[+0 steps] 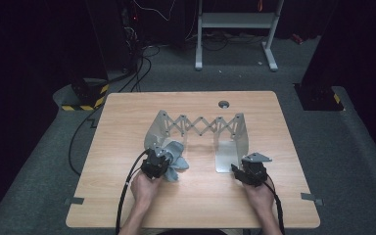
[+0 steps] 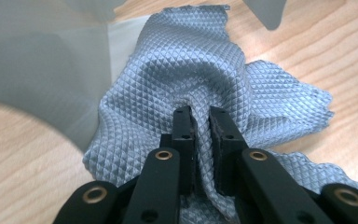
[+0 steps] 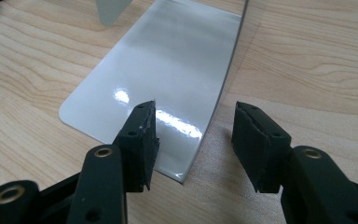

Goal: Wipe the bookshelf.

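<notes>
At the left of the wooden table, the left gripper sits over a grey-blue cloth that lies crumpled on the tabletop just in front of the left foot of a metal rack. In the left gripper view its two black jaws are nearly shut, with a raised fold of the cloth pinched between them; the weave is a small diamond quilting, and the cloth spreads out on both sides of the pinch, its far edge lying over the pale metal of the rack's left plate. The person's left hand holds that gripper from the near side, and a black cable trails back from it toward the near edge. The rack stands mid-table, two upright end plates joined at the far side by a scissor lattice, each with a flat foot resting on the wood. Farther right, the right gripper hovers at the near corner of the rack's right foot. In the right gripper view its jaws stand wide apart and grip nothing: the left jaw is above the glossy foot plate near its near edge, the right jaw above bare wood just beside it. No brand, label or writing can be read on any of these things
</notes>
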The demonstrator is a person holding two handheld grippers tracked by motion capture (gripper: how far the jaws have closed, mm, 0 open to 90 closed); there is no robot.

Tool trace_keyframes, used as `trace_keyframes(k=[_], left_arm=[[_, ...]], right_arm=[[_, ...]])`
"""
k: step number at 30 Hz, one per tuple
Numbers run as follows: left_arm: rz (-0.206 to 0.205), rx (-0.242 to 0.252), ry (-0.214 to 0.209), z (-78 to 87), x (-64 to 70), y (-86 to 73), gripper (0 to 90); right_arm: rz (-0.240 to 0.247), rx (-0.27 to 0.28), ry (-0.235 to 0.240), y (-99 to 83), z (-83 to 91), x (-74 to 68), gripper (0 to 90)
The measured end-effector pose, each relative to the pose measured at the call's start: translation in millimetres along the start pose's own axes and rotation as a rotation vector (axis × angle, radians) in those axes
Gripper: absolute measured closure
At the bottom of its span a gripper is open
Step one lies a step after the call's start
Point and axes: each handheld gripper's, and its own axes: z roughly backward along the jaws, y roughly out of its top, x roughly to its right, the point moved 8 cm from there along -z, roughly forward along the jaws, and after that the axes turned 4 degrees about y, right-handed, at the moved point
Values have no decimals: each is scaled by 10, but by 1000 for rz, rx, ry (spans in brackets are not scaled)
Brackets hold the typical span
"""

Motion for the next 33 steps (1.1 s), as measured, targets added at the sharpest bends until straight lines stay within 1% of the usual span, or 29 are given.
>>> trace_keyframes(k=[4,6,9,10,12,13,14,16,17,19,20,22,25,26,28,31,33], left_arm=[[10,4,4,56,-52,-15,821],[21,10,11,54,-92,-3,821],[47,22,20,-2,-147,33,821],[45,19,24,-18,-173,44,821],[61,26,29,-62,-204,81,822],[57,29,32,-80,-220,96,822],[59,32,33,-95,-235,107,823],[78,42,31,-119,-253,127,825],[75,40,31,-121,-263,129,825],[70,41,31,-122,-264,130,826],[76,45,32,-127,-254,138,827],[63,39,29,-120,-242,154,828],[59,47,24,-105,-212,211,829],[52,50,22,-93,-204,235,829],[61,71,17,-57,-181,297,830],[61,95,10,23,-155,397,830],[67,119,6,85,-141,482,830]], right_arm=[[0,0,0,0,0,0,504],[0,0,0,0,0,0,504],[0,0,0,0,0,0,503],[0,0,0,0,0,0,503],[2,0,1,0,0,-1,503],[2,0,1,0,0,-1,503],[2,0,1,0,0,-1,503],[2,0,0,0,0,-1,503],[2,0,0,0,0,-1,503],[2,0,0,0,0,-1,503],[2,-1,0,0,0,-1,503],[2,0,0,0,-1,-1,503],[2,0,0,0,0,-1,503],[2,0,0,0,0,-1,503],[2,0,0,0,-1,-1,504],[1,0,0,0,-1,-1,504],[1,0,0,0,-1,0,504]])
